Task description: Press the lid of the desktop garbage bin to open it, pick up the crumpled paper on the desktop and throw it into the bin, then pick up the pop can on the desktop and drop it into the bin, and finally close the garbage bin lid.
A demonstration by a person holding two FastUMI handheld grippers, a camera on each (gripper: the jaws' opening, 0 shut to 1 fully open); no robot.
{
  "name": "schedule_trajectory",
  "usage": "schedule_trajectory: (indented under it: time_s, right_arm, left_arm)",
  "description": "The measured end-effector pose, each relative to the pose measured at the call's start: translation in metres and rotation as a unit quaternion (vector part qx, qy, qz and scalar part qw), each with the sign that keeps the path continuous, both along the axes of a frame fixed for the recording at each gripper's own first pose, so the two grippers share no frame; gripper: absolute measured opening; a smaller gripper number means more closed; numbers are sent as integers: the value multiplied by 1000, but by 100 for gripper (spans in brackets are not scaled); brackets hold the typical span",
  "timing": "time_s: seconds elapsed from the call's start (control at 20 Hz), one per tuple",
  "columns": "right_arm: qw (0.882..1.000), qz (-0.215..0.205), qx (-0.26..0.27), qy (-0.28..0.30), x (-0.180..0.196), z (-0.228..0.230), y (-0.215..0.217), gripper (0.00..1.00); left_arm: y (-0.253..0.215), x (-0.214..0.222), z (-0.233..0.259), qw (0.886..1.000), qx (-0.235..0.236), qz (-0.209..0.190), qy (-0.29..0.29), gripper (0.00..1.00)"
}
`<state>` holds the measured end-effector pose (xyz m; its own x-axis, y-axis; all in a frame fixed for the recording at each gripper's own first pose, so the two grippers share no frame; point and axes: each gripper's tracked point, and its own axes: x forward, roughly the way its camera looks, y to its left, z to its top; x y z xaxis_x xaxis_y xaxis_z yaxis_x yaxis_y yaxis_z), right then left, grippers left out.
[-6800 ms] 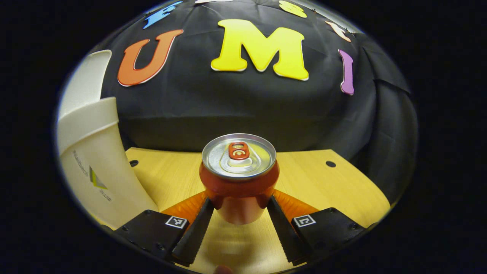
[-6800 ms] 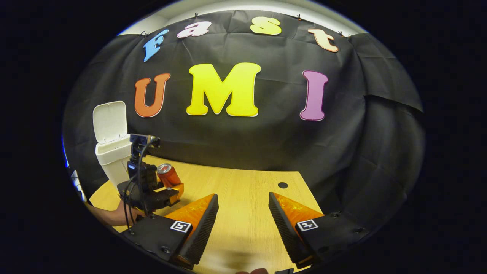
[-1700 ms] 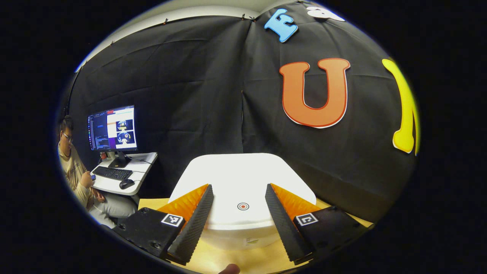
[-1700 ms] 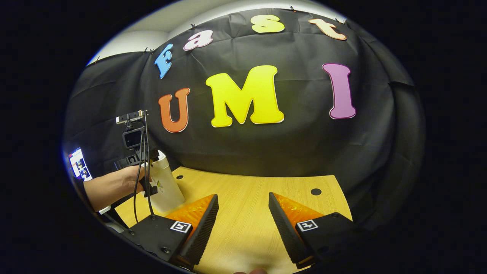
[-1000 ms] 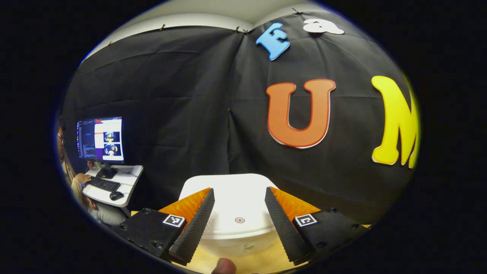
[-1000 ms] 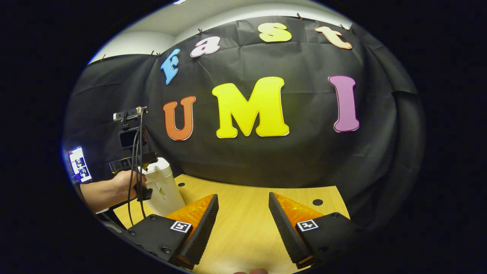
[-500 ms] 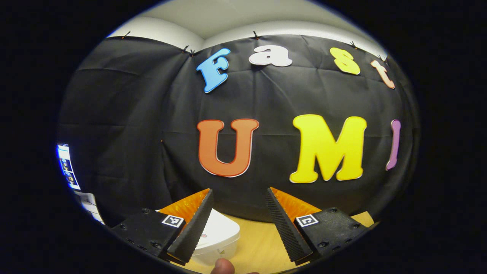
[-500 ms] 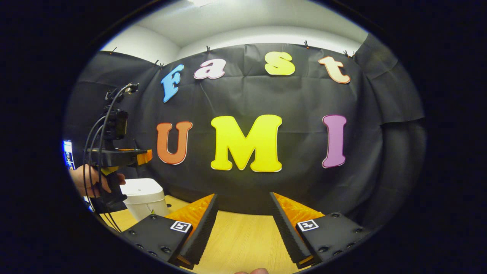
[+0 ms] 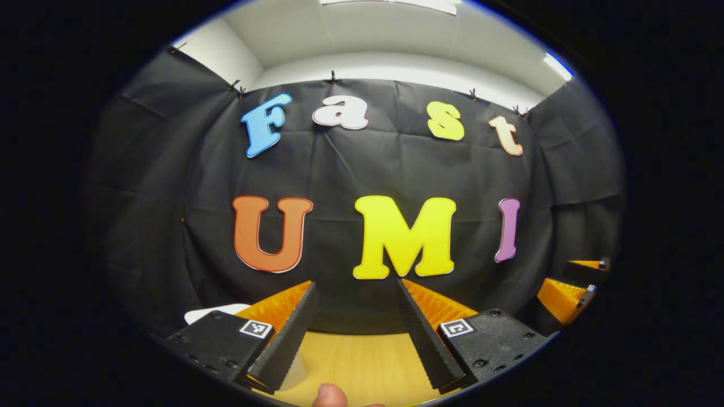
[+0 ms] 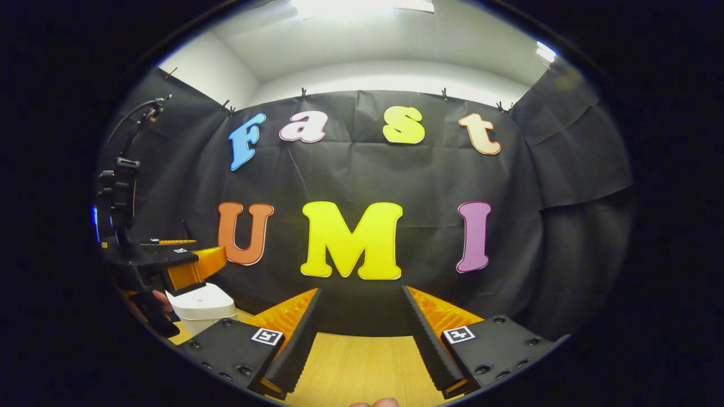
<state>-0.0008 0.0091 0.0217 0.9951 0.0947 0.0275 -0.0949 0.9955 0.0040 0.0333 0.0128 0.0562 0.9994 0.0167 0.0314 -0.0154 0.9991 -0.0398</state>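
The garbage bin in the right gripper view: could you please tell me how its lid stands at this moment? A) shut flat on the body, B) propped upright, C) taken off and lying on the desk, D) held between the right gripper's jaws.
A: the lid lies flat and closed on the white garbage bin at the left, under the left gripper, while the right gripper is open and empty over the desk.

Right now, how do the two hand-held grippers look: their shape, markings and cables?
Each hand-held gripper has two wedge-shaped fingers with ribbed inner faces, set on black blocks with small square black-and-white markers. In its own view the left hand-held gripper shows this, as does the right hand-held gripper. In the right gripper view, the left one carries a camera on a black mast with dark cables looping above.
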Motion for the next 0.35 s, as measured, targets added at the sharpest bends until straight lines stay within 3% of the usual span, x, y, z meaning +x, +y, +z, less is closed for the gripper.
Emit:
schedule_trajectory:
  time_s: [0.35]
  right_arm:
    - [1000, -3, -5, -7, -6, 1, 6, 88]
  left_arm:
    - [-11, -23, -21, 1000, -5, -6, 12, 95]
